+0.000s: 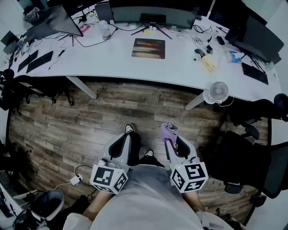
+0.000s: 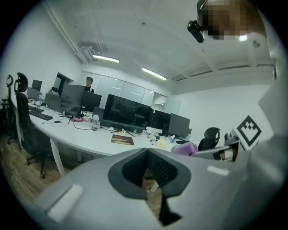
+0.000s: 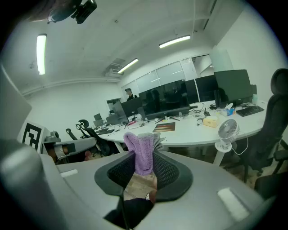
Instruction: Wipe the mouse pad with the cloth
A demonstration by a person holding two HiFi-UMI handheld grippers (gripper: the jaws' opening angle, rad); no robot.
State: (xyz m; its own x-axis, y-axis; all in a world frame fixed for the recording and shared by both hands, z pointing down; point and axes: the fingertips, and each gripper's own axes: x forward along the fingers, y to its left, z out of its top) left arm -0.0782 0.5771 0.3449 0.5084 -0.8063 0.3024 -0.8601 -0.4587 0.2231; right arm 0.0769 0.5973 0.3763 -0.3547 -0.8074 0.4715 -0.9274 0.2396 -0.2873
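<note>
The mouse pad point(image 1: 148, 48), a dark rectangle with reddish stripes, lies on the white desk point(image 1: 112, 60) ahead; it also shows small as the pad point(image 2: 122, 139) and the pad point(image 3: 164, 127) in the gripper views. My right gripper point(image 1: 169, 133) is shut on a purple cloth point(image 1: 168, 130), whose folds stick up between the jaws, the cloth point(image 3: 143, 152). My left gripper point(image 1: 128, 130) is shut with nothing in it. Both grippers hang low over the wooden floor, well short of the desk.
Monitors point(image 1: 153, 12), keyboards point(image 1: 38, 60), cables and a yellow tissue box point(image 1: 208, 63) crowd the desk. A small white fan point(image 1: 218, 92) stands at its front right edge. Black office chairs point(image 1: 252, 157) sit right and left. A person point(image 2: 89, 83) stands far off.
</note>
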